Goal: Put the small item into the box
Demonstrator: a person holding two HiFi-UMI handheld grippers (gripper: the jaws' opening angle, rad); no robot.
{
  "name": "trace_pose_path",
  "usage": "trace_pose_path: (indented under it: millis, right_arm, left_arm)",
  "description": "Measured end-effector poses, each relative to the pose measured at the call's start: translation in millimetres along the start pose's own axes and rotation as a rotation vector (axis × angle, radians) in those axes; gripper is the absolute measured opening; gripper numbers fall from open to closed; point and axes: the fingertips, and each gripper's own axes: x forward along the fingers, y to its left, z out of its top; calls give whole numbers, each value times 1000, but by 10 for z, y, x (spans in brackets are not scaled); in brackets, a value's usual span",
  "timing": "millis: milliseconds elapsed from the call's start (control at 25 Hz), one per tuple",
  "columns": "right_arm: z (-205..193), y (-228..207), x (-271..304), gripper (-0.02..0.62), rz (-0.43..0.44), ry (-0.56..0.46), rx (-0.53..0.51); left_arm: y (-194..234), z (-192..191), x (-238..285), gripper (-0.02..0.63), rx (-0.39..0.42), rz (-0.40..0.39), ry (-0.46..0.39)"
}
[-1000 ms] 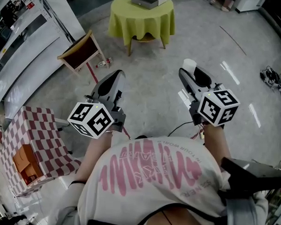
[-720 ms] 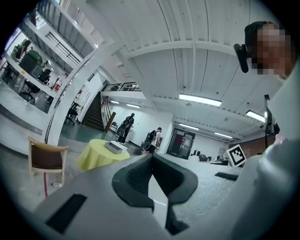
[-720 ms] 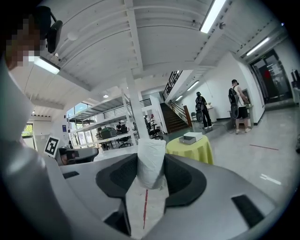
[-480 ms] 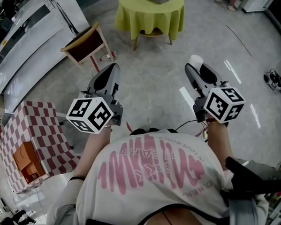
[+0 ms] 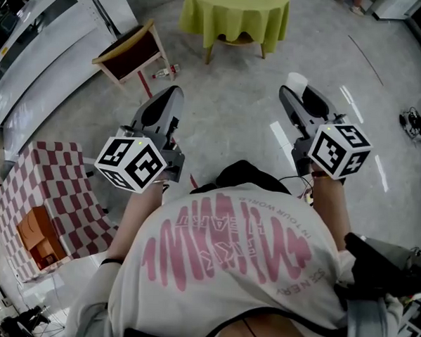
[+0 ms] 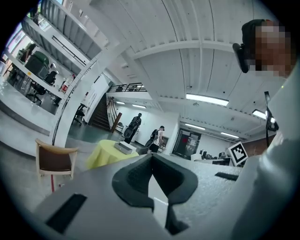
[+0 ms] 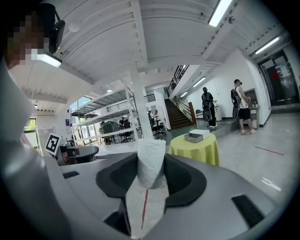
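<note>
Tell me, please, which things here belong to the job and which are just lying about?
For the job:
white packet, held in the right gripper
box on the yellow table

Lying about:
wooden chair
bottle on the floor
checkered table

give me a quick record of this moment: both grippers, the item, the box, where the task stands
left gripper: jaws together, nothing between them
right gripper: closed on the white item
white item: soft and bag-like, sticking up past the jaw tips
box: grey and flat, on the table ahead
table: round, with a yellow-green cloth, out of reach across the floor
task state: item carried, not yet in the box
</note>
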Motion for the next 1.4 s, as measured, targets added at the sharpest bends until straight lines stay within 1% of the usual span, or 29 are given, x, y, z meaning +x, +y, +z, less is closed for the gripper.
trace_pose_path:
  millis: [120,320,440,560,640,720,800,880,1000,1160,1400]
  right_arm:
    - [18,-82,121,175,-2,4,7]
    - [36,-240,430,175,21,14,24]
    - [82,-388,646,175,44,18,14]
    - [159,-666,914,175,54,29,-5]
    - [266,-904,1141,175,59,30,12]
    - [452,-1108,1363,175,86,15,57]
    - [674,-1309,1576,175,115,-4,93]
    - [856,-1521,1792,175,131,-14,110]
    - [1077,-1823,2120,175,145,-17,109]
    - [1289,-2166,2509,175,161,-8,77]
    - [1417,-2528,2890,175,189,4,75]
  left_arm:
    - [60,11,105,6,5,-7,9]
    - [330,36,293,6,-12,46,-2]
    - [416,55,537,6,-1,46,-5]
    - [507,119,879,6,27,40,-17]
    - [612,181,1141,6,22,51,-25]
    - [688,261,1420,6,13,46,-27]
    - [758,360,1722,6,25,40,-21]
    - [858,459,2018,6,34,51,-19]
    - [1005,553,2436,6,29,65,-16]
    - [1210,625,2896,6,25,106,-25]
    - [1399,646,3329,6,9,144,-31]
